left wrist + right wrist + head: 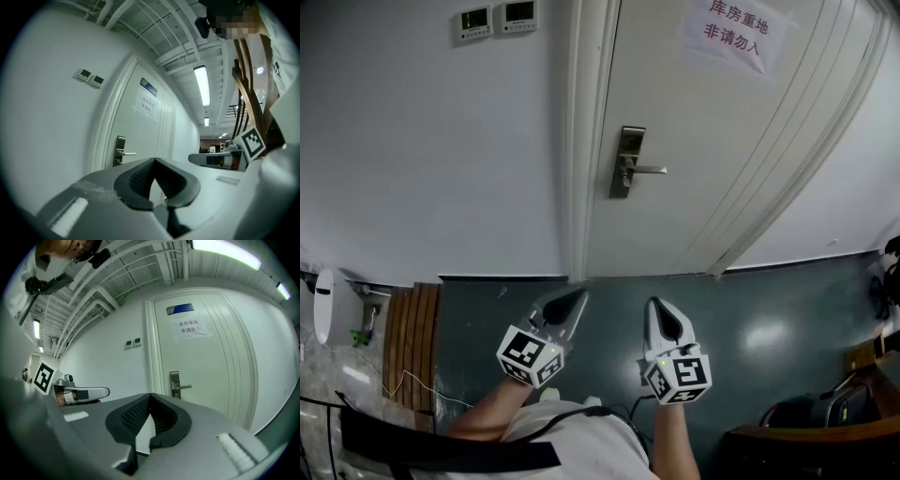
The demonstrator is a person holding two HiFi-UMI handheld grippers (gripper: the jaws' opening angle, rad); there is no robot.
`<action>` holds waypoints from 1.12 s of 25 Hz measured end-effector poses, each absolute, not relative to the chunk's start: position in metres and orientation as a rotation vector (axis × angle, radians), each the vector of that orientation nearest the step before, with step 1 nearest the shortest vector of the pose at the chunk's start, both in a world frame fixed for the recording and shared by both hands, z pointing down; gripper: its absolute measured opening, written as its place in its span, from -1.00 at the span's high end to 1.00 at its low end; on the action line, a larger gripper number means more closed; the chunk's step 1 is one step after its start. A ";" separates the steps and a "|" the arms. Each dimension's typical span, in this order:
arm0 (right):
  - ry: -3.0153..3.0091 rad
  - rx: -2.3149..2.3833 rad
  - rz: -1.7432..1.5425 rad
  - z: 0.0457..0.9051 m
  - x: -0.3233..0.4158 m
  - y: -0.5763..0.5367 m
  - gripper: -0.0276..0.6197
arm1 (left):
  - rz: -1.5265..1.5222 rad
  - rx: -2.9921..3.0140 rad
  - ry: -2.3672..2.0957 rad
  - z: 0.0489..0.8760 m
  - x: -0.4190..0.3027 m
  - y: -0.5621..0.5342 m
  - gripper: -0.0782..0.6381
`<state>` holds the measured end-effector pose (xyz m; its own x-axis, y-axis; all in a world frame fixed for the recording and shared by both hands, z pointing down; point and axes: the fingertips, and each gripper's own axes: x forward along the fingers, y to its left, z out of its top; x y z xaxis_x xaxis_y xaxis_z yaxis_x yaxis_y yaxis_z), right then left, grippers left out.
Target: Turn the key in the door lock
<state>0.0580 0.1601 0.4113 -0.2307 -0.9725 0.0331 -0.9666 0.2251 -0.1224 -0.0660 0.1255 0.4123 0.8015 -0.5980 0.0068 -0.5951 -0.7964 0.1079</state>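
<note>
- Ahead of the left tool (572, 302) and right tool (659, 309), well apart from both, stands the door (712, 169); its lock (627, 161) sits between their lines.
- Both tools have jaws together on nothing and point level, side by side, probably because no reach has begun.
- No key can be made out.

Bright, even light from long white ceiling tube lamps (202, 85) glares off the glossy dark teal floor (766, 339). Both gripper views bend and darken at their edges.
</note>
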 end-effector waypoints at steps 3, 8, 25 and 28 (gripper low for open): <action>2.420 -1.915 -0.189 0.414 0.062 0.162 0.89 | -0.036 2.885 -0.965 0.413 -0.063 0.129 0.77; 2.446 -1.878 -0.233 0.421 0.069 0.168 0.89 | -0.036 2.878 -0.986 0.415 -0.056 0.134 0.77; 2.494 -1.851 -0.261 0.439 0.111 0.192 0.89 | -0.011 2.858 -1.072 0.424 -0.028 0.154 0.76; 2.501 -1.837 -0.264 0.441 0.111 0.187 0.89 | -0.003 2.857 -1.074 0.426 -0.024 0.151 0.77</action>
<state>0.1112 0.1870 0.4408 -0.3039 -0.9495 0.0780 -0.9448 0.2899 -0.1525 -0.0241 0.1513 0.4265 0.7530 -0.6573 0.0297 -0.6571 -0.7490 0.0843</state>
